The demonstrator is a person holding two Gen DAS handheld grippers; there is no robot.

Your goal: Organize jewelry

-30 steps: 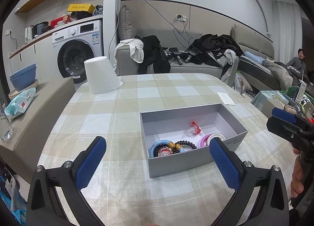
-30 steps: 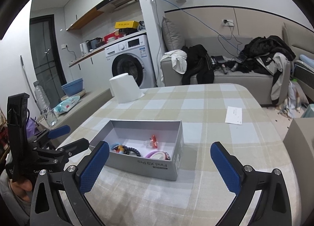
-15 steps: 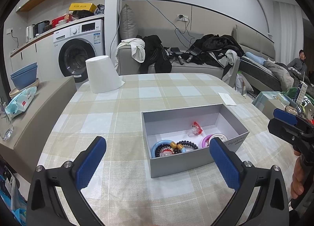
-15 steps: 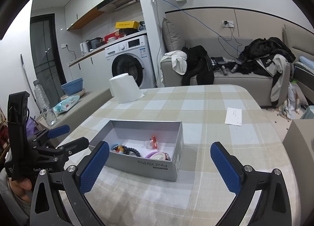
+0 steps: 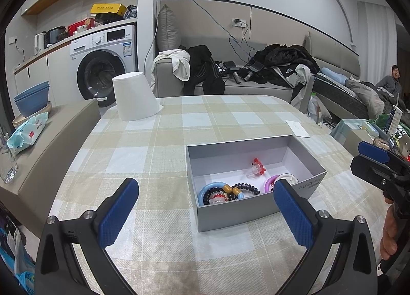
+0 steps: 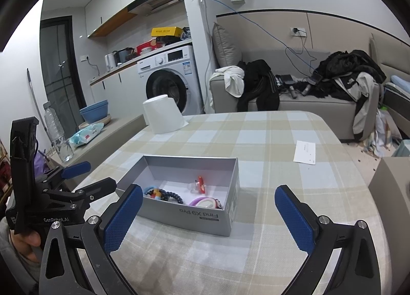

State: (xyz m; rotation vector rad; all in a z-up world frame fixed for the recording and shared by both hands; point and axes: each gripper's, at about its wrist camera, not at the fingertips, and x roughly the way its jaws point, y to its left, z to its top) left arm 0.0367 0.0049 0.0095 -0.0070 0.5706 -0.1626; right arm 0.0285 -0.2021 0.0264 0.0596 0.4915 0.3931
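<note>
Not much to read here tbh. We can make out "Find X9 Pro" on the outer side wall of the grey box, printed upside down from the right wrist view. We also spot "GenRobot.AI" on the body of the left gripper. The yellow box on the washing machine has lettering, but we can't read it.

I see a lived-in home, kitchen and living room in one: washing machine under a counter, range hood, clothes-strewn sofa, checked tablecloth on the table.
</note>
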